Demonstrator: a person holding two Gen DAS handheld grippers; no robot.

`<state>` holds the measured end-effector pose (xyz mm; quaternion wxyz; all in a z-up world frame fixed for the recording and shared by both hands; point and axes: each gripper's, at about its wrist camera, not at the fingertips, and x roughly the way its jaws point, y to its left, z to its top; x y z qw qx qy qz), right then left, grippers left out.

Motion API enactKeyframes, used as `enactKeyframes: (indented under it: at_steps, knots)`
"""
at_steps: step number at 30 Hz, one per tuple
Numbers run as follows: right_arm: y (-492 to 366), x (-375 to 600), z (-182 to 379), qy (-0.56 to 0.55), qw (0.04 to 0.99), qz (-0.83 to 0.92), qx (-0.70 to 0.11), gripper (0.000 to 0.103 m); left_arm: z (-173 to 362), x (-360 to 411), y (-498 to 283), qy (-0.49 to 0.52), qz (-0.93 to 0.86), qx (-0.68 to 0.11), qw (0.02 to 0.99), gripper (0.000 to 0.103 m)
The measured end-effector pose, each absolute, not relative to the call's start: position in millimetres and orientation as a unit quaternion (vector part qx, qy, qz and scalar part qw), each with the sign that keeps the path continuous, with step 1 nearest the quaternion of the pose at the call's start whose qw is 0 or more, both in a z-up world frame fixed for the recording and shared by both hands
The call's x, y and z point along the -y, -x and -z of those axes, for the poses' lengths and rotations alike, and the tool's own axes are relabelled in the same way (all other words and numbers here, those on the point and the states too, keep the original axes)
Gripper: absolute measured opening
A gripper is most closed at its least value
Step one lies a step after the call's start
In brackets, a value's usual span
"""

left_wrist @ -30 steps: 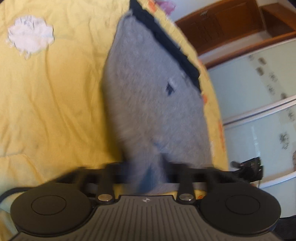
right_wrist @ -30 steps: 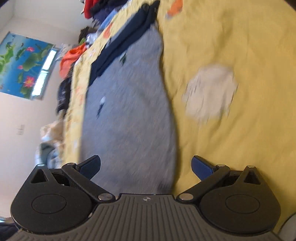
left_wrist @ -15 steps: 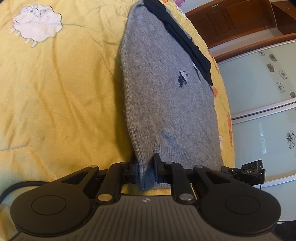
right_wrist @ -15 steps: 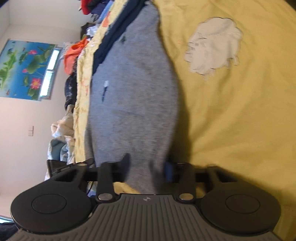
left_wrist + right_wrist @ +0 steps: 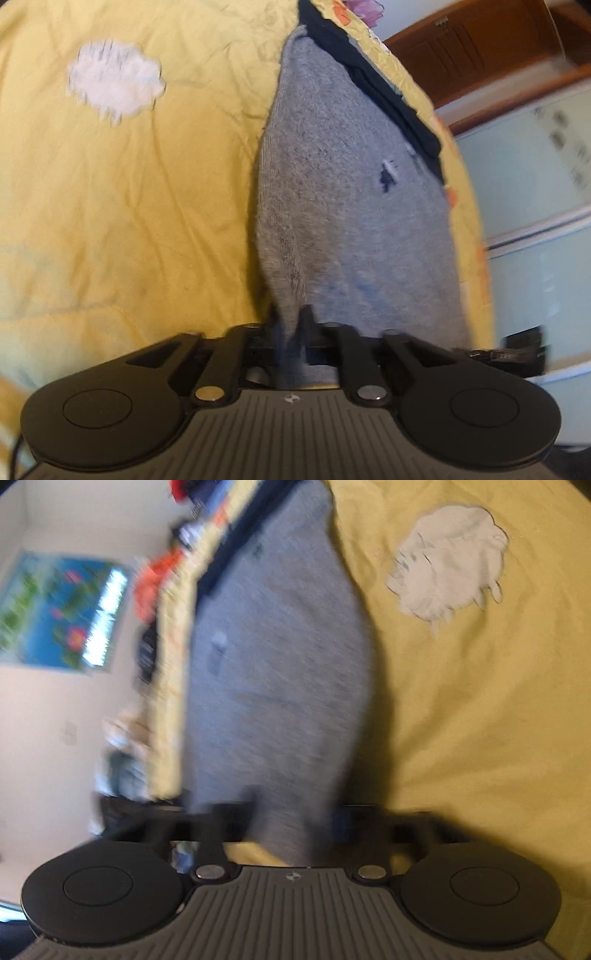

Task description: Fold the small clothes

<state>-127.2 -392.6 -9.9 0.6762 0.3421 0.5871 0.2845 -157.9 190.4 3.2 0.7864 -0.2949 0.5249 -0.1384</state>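
Grey knitted sweater (image 5: 351, 206) with a dark navy trim lies on your yellow quilted bedspread (image 5: 129, 203), near its edge, long axis running straight away from both tongs toward the navy end. You have your left gripper (image 5: 291, 332) and right gripper (image 5: 291, 819) each clenched on the near hem, slightly lifted. Judging by this, folding has barely started; carrying the hem to the far end remains.
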Motion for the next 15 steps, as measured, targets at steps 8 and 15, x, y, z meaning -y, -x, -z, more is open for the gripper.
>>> enactKeyframes:
  at_steps: [8, 15]
  knots:
    - [128, 403, -10, -0.374, 0.703, -0.312, -0.518, 0.009, -40, -197, 154, 0.288, 0.17, -0.468, 0.818, 0.005]
    - [70, 417, -52, -0.445, 0.723, -0.337, -0.407, 0.009, -89, -211, 98, 0.3, 0.186, -0.388, 0.852, 0.005]
